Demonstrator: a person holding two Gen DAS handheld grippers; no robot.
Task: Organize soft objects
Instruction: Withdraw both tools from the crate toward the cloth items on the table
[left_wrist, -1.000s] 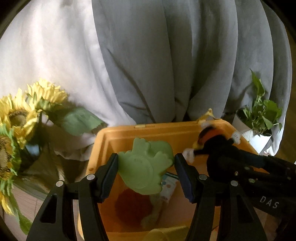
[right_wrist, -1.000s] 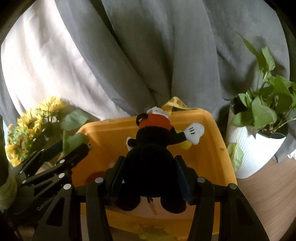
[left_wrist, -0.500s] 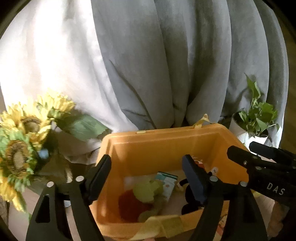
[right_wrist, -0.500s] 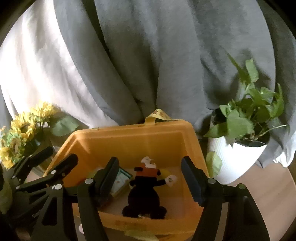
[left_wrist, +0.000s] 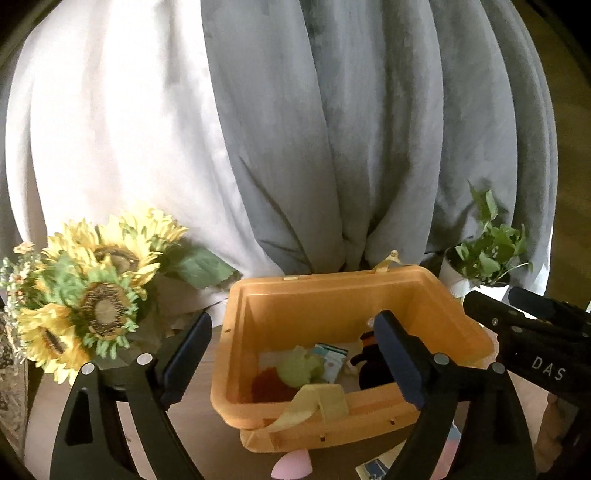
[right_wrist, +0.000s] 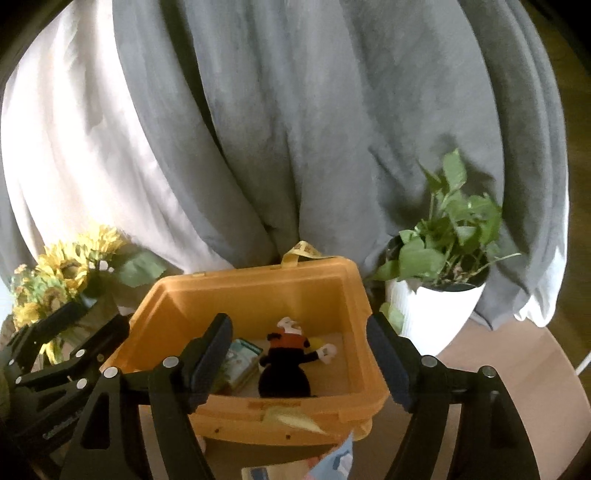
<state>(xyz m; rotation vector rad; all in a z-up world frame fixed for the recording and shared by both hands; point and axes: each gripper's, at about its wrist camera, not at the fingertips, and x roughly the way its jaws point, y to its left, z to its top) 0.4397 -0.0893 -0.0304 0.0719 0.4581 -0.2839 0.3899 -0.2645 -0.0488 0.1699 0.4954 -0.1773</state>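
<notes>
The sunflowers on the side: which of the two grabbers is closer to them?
Left. The left gripper sits just beside the sunflowers, its jaws opening and empty. The right gripper is beyond it, over the orange bin's far half.

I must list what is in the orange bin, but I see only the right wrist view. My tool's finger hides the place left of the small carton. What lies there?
Observer: A pale green plush toy lies there, beside the carton.
Operator: Is anything else near it?
Observer: Yes, a red soft thing lies next to the green one, inside the bin.
Operator: Does the left tool hold something?
Observer: No. The left tool has nothing between its fingers; its jaws are opening.
</notes>
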